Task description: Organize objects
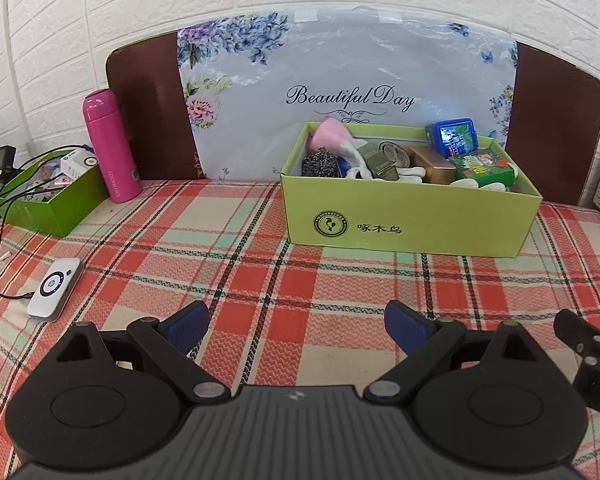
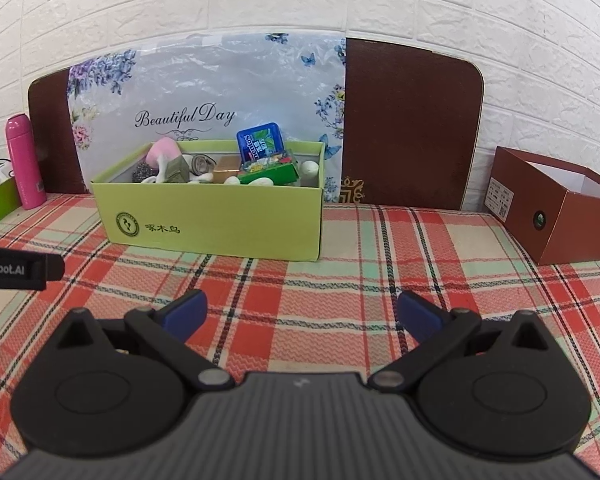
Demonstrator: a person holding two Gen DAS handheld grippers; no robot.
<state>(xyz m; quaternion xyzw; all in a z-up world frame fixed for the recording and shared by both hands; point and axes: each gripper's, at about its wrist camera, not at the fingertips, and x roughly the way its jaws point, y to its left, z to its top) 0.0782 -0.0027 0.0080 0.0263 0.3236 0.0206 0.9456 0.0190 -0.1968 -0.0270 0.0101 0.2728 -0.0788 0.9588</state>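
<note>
A light green cardboard box [image 1: 408, 216] stands on the plaid cloth, filled with small items: a pink cup [image 1: 328, 132], a steel scrubber [image 1: 320, 164], white gloves, tins, a blue case [image 1: 454, 134] and a green pack [image 1: 484, 166]. It also shows in the right wrist view [image 2: 216, 220]. My left gripper [image 1: 298, 326] is open and empty, low over the cloth in front of the box. My right gripper [image 2: 302, 314] is open and empty, also in front of the box. Part of the right gripper shows at the left view's right edge [image 1: 592, 344].
A pink bottle [image 1: 112, 148] stands at the left beside a dark green box [image 1: 56, 192] with cables. A white power bank [image 1: 54, 286] lies on the cloth. A brown open box [image 2: 560, 212] stands at the right. A board leans on the brick wall.
</note>
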